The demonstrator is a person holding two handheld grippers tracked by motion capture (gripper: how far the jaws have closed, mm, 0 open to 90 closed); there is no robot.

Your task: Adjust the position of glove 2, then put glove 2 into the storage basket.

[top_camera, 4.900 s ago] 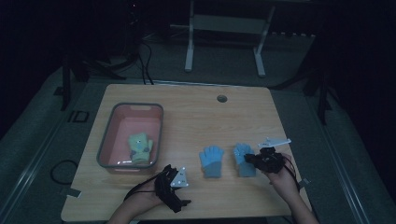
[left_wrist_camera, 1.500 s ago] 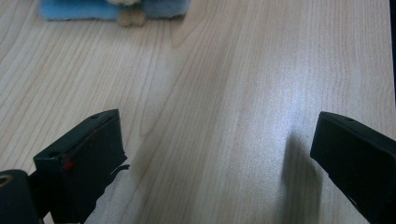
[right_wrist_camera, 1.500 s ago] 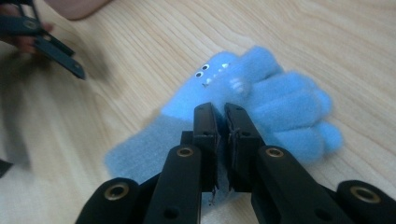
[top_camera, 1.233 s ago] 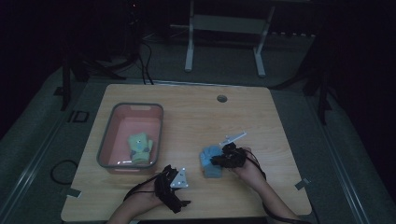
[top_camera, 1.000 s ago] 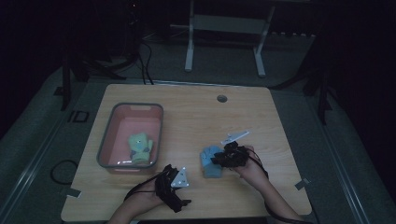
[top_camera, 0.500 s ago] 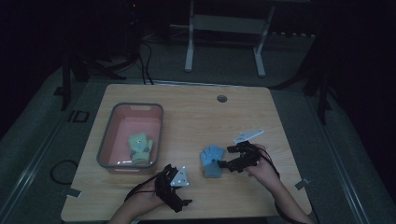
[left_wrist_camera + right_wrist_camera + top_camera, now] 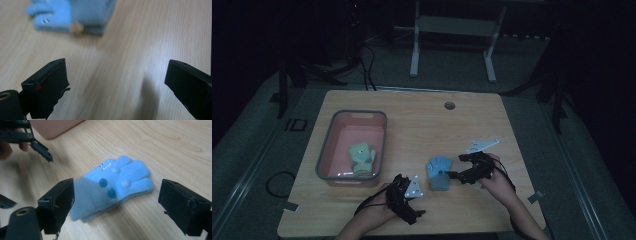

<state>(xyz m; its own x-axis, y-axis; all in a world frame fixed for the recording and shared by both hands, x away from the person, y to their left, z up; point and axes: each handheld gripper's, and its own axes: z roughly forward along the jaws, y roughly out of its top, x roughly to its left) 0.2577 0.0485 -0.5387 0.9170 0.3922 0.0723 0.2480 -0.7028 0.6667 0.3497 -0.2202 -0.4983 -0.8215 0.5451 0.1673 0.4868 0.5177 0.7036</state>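
Light blue knitted gloves (image 7: 440,173), stacked one on the other, lie flat on the light wooden bench (image 7: 422,125) near its front middle, between the two hands. High view: stack is just a small blue patch, right gripper (image 7: 454,175) beside its right edge, tips at the glove, contact can't be told from there. Right gripper view gives the detail: gloves (image 7: 113,185) lie flat with fingers fanned to the upper right, grey-blue cuff toward the left black finger (image 7: 58,203), dark blue dots, pale dots and a tiny face on the back, a second glove's edge peeking out underneath. Right gripper's fingers have just been opening and now stand wide, one each side of the stack, pads off the fabric, nothing held. That view also catches the left gripper (image 7: 37,146) at its upper left, and a corner of the pink tray. Left gripper (image 7: 408,192) in the high view rests at the front edge, left of the gloves and near them. Left gripper view: fingers (image 7: 47,86) wide apart over bare wood, nothing between them, gloves (image 7: 72,13) blurred at the top edge, well clear of the tips. High view alone shows the pink rectangular plastic tray (image 7: 379,145) at left with a pale green knitted glove (image 7: 361,157) inside.
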